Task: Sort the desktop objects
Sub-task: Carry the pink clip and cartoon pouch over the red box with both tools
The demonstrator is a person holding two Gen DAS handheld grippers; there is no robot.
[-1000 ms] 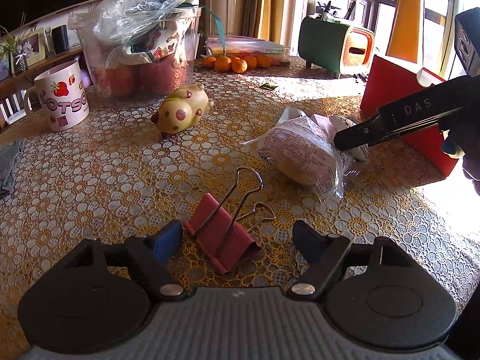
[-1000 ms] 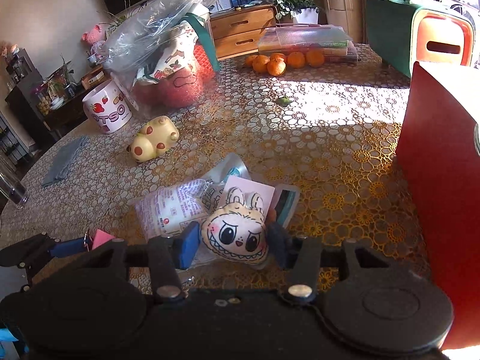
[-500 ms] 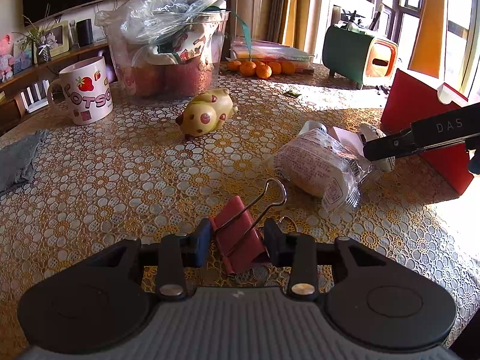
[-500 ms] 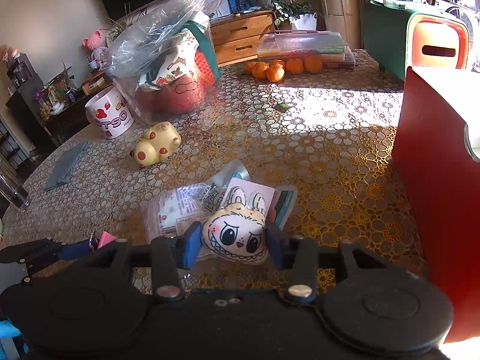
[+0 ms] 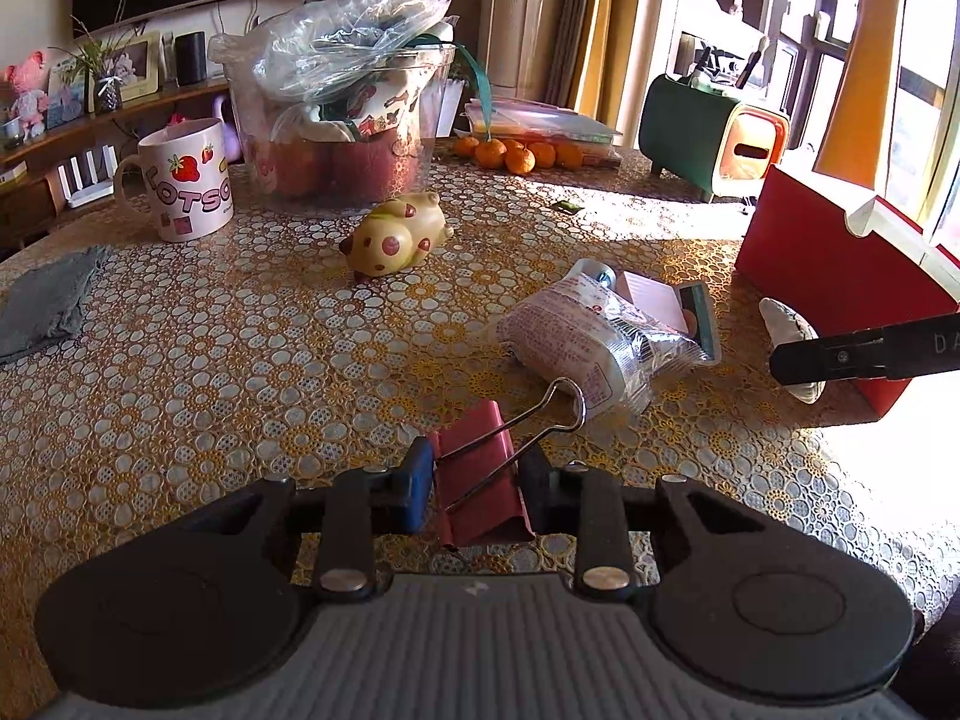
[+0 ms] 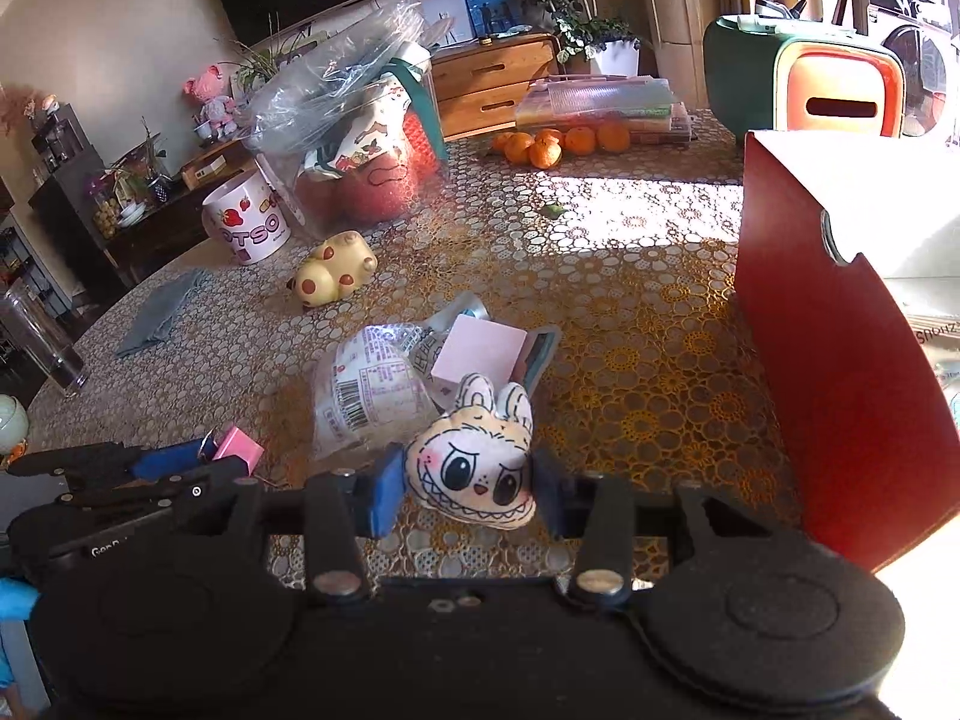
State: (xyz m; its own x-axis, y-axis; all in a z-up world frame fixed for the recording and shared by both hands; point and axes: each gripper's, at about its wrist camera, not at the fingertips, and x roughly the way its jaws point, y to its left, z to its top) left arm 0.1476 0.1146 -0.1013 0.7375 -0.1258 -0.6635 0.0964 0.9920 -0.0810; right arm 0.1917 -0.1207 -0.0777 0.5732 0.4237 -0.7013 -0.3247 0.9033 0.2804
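My left gripper (image 5: 477, 489) is shut on a pink binder clip (image 5: 474, 450), whose wire handles stick out forward above the lace tablecloth. The right wrist view shows that same left gripper (image 6: 174, 468) and clip (image 6: 237, 444) at its left edge. My right gripper (image 6: 468, 483) is shut on a small plush toy face with rabbit ears (image 6: 474, 468), held just above the table. Seen from the left wrist view, the plush (image 5: 786, 324) hangs in front of the red box (image 5: 840, 276), with one right finger (image 5: 840, 354) across it.
A wrapped snack packet (image 5: 576, 336) and a pink card (image 6: 480, 348) lie mid-table. Behind them are a spotted yellow figurine (image 5: 393, 237), a strawberry mug (image 5: 186, 180), a clear tub with a plastic bag (image 5: 342, 138), oranges (image 5: 510, 153) and a green box (image 5: 714, 138). A grey cloth (image 5: 48, 300) lies at the left.
The left jaws closed on the binder clip and lifted it slightly. The right gripper carried the plush toy off the packet to the right, closer to the red box.
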